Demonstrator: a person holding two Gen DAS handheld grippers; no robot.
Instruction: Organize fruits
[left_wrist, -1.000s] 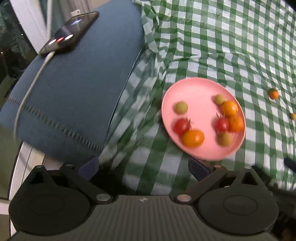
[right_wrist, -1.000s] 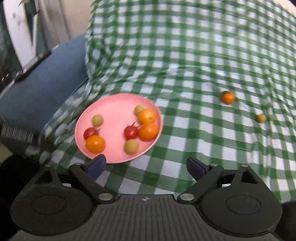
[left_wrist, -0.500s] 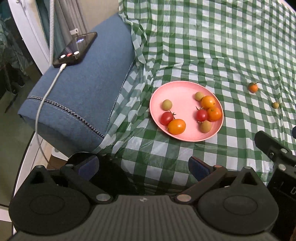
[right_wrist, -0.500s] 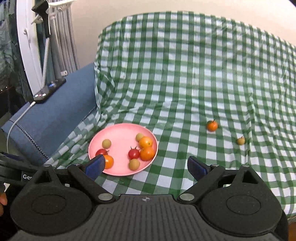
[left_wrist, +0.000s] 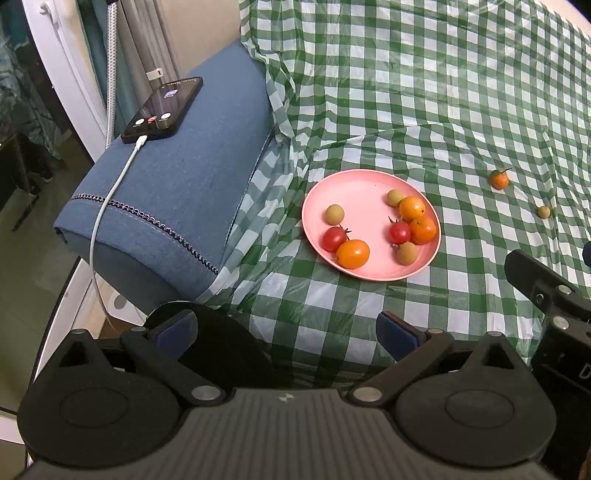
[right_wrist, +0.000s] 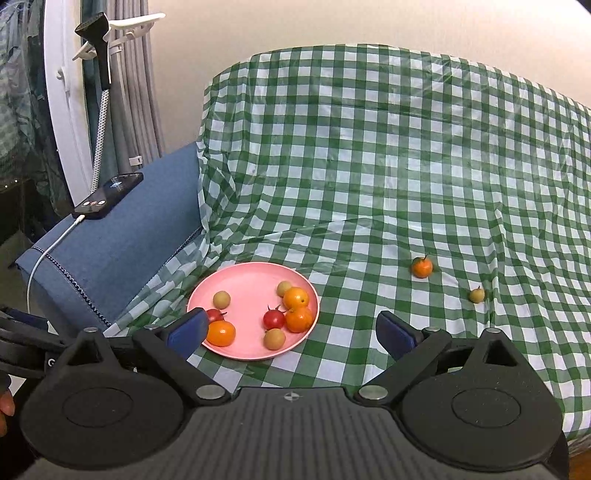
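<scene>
At far left, a dark phone (left_wrist: 162, 109) with a white cable (left_wrist: 110, 195) plugged in is seen lying on a blue cushion (left_wrist: 177, 177). To its right, a green-checked cloth (left_wrist: 424, 92) is spread over the surface.

A pink plate (left_wrist: 354, 192) is set on the cloth just beside the cushion. Seven small fruits are counted on it: a pale green one (left_wrist: 334, 214), a red tomato (left_wrist: 334, 238) touching an orange fruit (left_wrist: 353, 253), then a cluster of a second pale one (left_wrist: 395, 197), two orange fruits (left_wrist: 412, 208) (left_wrist: 423, 230), a red tomato (left_wrist: 399, 232) and a tan one (left_wrist: 407, 253).

Well apart to the right, a small orange fruit (left_wrist: 499, 180) and a small yellowish fruit (left_wrist: 543, 212) are found lying loose on the cloth.

The left gripper (left_wrist: 287, 330) is held wide open with nothing between its fingers, short of the plate. The right gripper (right_wrist: 291, 330) is likewise spread wide and holds nothing; its left finger (right_wrist: 188, 328) overlaps the plate's near rim in its own view.
</scene>
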